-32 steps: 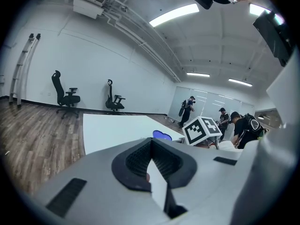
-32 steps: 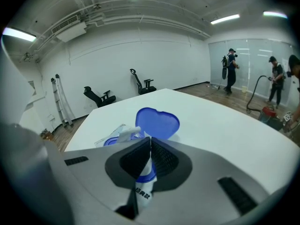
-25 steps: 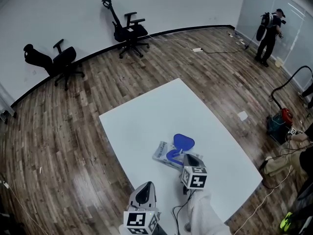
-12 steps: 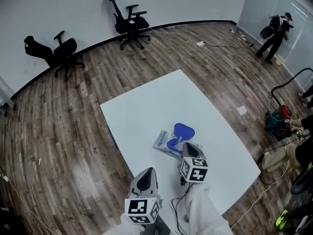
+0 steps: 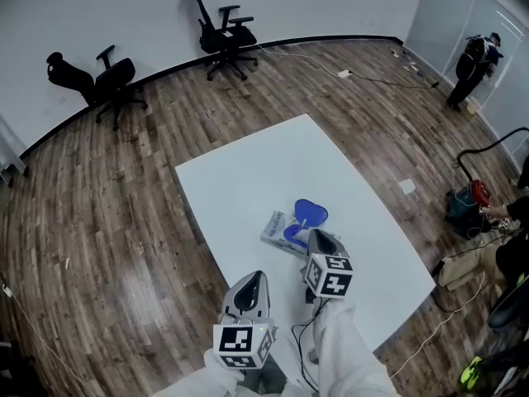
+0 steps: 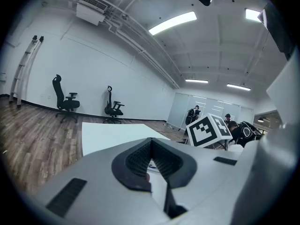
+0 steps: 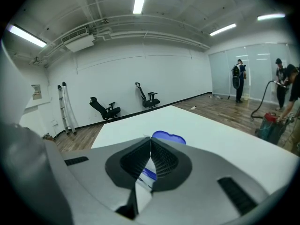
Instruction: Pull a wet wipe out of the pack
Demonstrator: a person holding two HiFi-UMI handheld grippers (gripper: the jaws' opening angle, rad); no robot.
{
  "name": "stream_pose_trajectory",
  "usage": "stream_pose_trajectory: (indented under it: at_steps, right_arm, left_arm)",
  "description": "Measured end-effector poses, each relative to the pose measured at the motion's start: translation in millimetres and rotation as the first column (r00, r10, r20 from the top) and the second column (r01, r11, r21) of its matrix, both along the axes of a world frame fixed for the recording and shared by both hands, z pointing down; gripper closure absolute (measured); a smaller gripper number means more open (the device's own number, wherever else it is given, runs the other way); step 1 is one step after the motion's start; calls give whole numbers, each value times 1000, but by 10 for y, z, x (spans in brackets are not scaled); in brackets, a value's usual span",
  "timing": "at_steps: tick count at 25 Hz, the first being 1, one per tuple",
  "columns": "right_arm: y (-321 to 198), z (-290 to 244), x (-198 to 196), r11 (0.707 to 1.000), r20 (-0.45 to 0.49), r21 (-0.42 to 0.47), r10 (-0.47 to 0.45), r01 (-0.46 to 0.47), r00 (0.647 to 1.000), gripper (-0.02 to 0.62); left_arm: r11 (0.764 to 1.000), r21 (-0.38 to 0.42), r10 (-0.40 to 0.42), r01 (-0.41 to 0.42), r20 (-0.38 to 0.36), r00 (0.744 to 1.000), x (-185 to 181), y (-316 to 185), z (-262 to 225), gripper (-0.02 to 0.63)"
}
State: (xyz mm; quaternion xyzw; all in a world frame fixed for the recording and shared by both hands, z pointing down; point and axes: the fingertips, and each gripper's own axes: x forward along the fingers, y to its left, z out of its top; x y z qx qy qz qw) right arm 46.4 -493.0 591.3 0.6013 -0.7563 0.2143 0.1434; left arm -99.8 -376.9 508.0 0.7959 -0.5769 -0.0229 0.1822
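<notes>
A wet wipe pack [image 5: 281, 231] is seen lying flat near the middle of the white table [image 5: 264, 168], well clear of every edge. Its blue lid [image 5: 311, 212] is flipped open and is turned toward the table's far corner.

The right gripper [image 5: 317, 238] is held low over the pack's near side, just beside the open lid. In the right gripper view its fingers [image 7: 161, 161] are pressed together at the tips. The blue lid [image 7: 168, 137] is seen just beyond them, and a strip of the pack [image 7: 146, 173] shows through the gap lower down. Whether a wipe is caught at the tips cannot be told.

The left gripper [image 5: 252, 278] is held over the table toward its near-left edge, apart from the pack. Its fingers [image 6: 138, 161] are likewise closed tip to tip, and nothing is pinched between them.

A white sleeve [image 5: 351, 350] is seen behind the right gripper. Two black office chairs [image 5: 225, 33] are stood by the far wall on the wooden floor [image 5: 99, 222].
</notes>
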Motion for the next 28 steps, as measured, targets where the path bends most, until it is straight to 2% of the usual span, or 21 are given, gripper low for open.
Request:
stream_pose_trajectory:
  at_steps: [16,28]
  right_arm:
    - [77,-472,2,996,7,81,22,-23,1000,584]
    - [402,-883,155,990,34,137,16,-20,999,584]
  left_arm:
    - [1000,27,9,-9,1,1000,-62,136,-164,606]
    - [998,51,41,-42,6,999,141,225,-357,606]
